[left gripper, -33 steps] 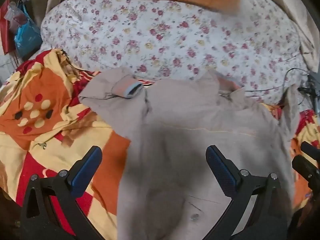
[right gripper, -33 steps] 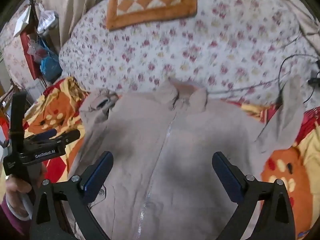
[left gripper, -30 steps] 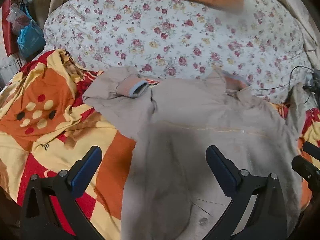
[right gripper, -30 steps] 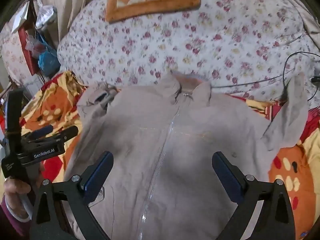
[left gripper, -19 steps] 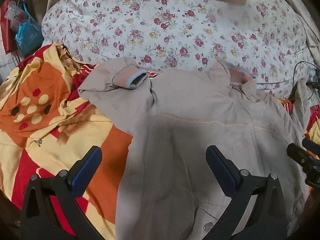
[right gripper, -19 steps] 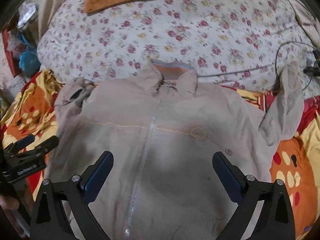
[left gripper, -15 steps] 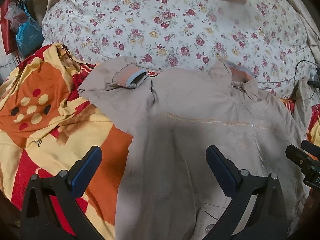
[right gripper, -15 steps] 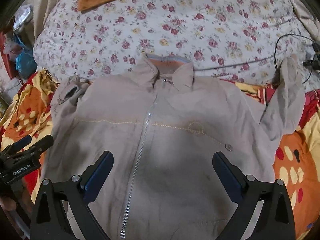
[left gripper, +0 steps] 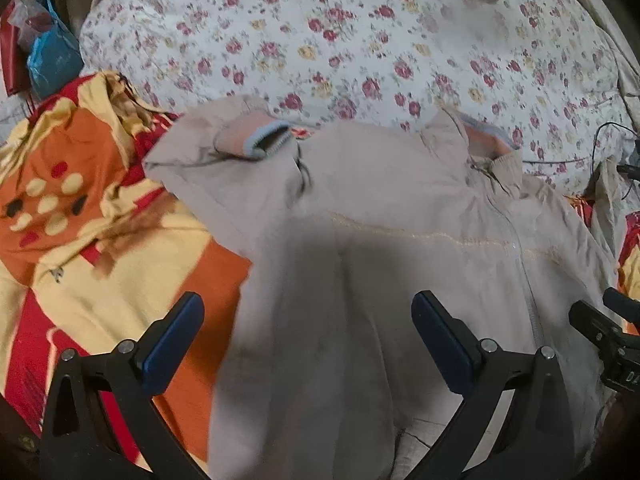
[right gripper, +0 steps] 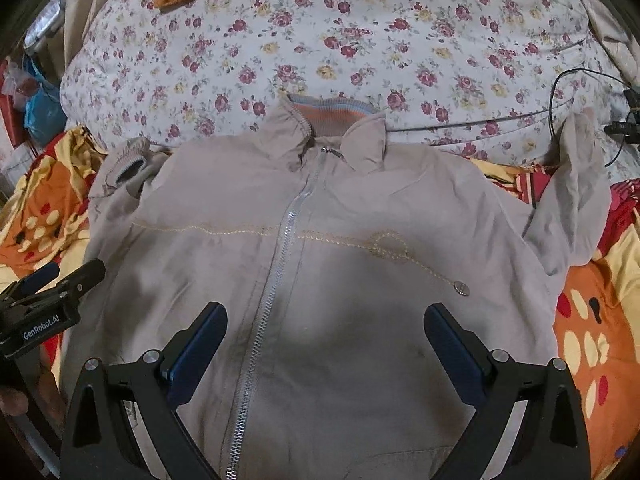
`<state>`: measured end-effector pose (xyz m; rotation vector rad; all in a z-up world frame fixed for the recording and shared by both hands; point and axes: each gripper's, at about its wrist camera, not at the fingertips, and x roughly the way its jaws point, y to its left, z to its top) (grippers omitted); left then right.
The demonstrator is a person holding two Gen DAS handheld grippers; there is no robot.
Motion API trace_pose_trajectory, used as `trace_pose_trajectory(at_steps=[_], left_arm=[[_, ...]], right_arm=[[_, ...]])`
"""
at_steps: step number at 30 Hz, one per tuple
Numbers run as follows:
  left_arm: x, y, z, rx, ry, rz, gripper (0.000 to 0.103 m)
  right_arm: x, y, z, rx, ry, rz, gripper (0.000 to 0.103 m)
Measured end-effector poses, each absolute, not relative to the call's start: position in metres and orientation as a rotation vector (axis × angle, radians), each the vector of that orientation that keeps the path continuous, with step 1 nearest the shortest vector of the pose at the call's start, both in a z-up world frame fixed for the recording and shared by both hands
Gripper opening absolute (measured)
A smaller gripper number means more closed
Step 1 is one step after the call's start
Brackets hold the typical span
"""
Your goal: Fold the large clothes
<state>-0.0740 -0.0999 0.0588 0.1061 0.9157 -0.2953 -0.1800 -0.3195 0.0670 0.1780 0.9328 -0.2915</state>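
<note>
Bedspread (right gripper: 592, 344) bears the zipped jacket (right gripper: 320, 240), beneath both grippers' wide-apart, empty fingers (right gripper: 196, 344)

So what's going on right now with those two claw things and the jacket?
Left gripper open, right gripper open, both empty. Beige zip jacket front-up on patterned blanket, zipped, unfolded. One sleeve sticks out sideways.

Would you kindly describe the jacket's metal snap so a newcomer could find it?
Find the beige jacket spread on the bed, zipper closed. Follow the curved yellow stitching right of it down to a small silver snap, the only round metal stud in view.
</note>
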Motion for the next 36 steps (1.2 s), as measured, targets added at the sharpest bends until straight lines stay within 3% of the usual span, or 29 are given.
trace_pose_trajectory(at_steps=[36], left_arm=[[-0.079, -0.105, 0.055, 0.167, 0.863, -0.283, 0.103]], right_arm=[[-0.174, -0.311, 0.060, 0.211, 0.969, -0.322, 0.099]])
